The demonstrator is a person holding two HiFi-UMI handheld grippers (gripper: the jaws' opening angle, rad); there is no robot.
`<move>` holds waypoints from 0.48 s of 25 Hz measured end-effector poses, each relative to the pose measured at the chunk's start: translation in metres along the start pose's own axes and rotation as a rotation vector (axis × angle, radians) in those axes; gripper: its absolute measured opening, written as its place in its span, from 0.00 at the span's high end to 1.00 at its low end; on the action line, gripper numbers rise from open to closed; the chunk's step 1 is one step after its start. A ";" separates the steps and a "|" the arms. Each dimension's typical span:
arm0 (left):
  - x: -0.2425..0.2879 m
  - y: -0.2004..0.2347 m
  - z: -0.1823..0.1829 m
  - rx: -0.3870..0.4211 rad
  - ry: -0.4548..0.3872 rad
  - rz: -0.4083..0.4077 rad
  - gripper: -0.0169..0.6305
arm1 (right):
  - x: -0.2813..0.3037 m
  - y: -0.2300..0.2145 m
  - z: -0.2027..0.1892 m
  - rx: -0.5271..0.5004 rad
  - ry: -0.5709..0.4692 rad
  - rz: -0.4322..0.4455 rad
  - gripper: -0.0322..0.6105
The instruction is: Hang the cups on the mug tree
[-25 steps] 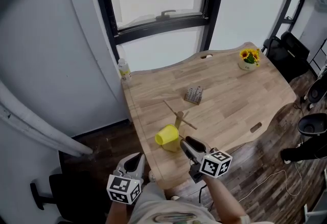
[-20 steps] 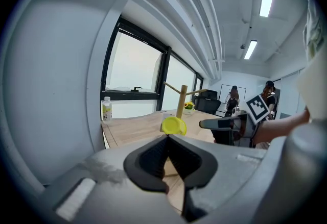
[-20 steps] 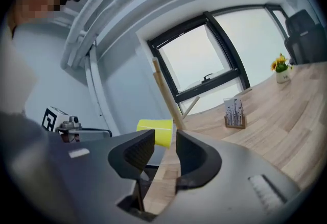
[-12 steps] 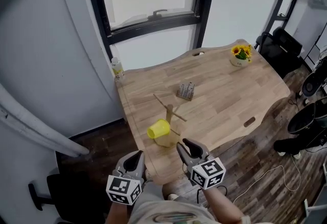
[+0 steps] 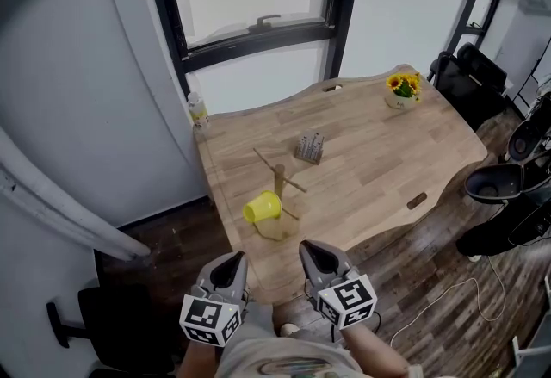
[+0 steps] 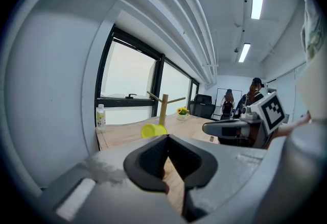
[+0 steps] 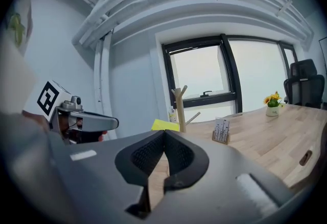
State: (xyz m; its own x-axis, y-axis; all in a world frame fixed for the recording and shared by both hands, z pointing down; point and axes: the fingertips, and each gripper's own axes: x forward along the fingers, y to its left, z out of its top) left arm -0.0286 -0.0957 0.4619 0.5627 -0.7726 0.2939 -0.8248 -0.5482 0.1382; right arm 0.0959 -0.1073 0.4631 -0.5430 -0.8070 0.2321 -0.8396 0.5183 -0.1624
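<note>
The wooden mug tree (image 5: 279, 178) stands near the table's front left. A yellow cup (image 5: 261, 207) hangs tipped on its side from a low branch. Both grippers are held back off the table's near edge, apart from the cup. My left gripper (image 5: 232, 263) is shut with nothing in it, its pads touching in the left gripper view (image 6: 167, 139). My right gripper (image 5: 314, 254) is also shut and empty (image 7: 164, 133). The left gripper view has the cup (image 6: 152, 130) and tree (image 6: 163, 108) ahead. They also show in the right gripper view, cup (image 7: 164, 125) beside tree (image 7: 179, 105).
On the wooden table (image 5: 379, 152) a small card rack (image 5: 308, 146) stands behind the tree. A sunflower pot (image 5: 401, 90) sits at the far right and a bottle (image 5: 198, 111) at the far left corner. Office chairs (image 5: 495, 187) stand to the right on the dark floor.
My right gripper has drawn back from the yellow cup to the table's near edge and its jaws have come together. The cup stays on the tree. The left gripper has barely moved.
</note>
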 end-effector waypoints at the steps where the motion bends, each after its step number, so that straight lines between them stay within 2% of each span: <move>1: -0.002 -0.003 0.000 0.001 -0.001 -0.001 0.97 | -0.003 0.003 0.000 -0.003 0.003 0.003 0.95; 12: -0.024 -0.036 -0.004 0.014 -0.009 -0.008 0.97 | -0.035 0.022 0.000 -0.047 0.005 0.017 0.95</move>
State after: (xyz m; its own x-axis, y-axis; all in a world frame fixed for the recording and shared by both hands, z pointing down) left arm -0.0126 -0.0565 0.4537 0.5702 -0.7709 0.2840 -0.8193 -0.5591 0.1272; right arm 0.0965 -0.0672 0.4511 -0.5573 -0.7964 0.2348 -0.8297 0.5447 -0.1216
